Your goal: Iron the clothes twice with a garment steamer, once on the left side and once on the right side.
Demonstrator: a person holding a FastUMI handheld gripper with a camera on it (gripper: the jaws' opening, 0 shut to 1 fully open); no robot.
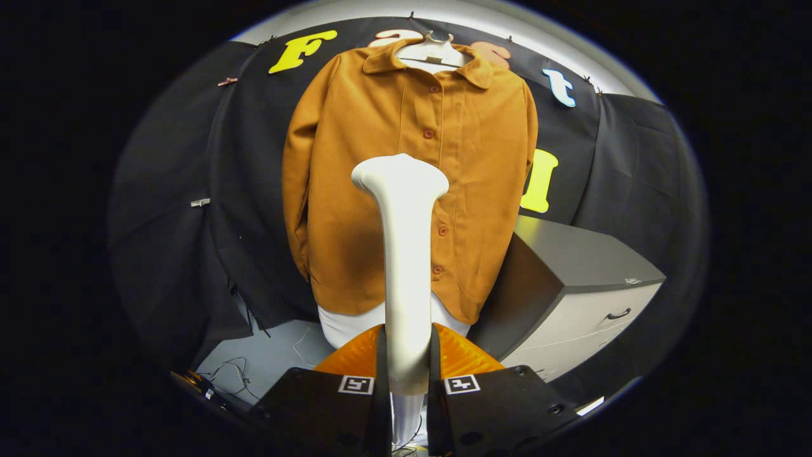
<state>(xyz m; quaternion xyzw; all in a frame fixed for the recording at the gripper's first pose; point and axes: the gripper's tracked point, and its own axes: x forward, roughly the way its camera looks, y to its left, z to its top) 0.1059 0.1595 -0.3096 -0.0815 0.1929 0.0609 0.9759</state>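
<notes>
An orange-brown button-up jacket (380, 184) hangs on a white hanger (434, 54) against the black cloth wall, straight ahead of me. A white layer (342, 327) peeks out below its hem. My gripper (406, 374) is shut on the white handle of a garment steamer (403, 254), both fingers pressing its sides. The steamer rises upright from between the fingers, and its flared head (399, 174) stands in front of the jacket's middle, just left of the button row. Whether the head touches the cloth is unclear.
A grey cabinet (571, 279) with drawers and a dark handle stands to the right of the jacket, close to its hem. Cables (231, 374) lie on the pale floor at the lower left. Black cloth walls close in on both sides.
</notes>
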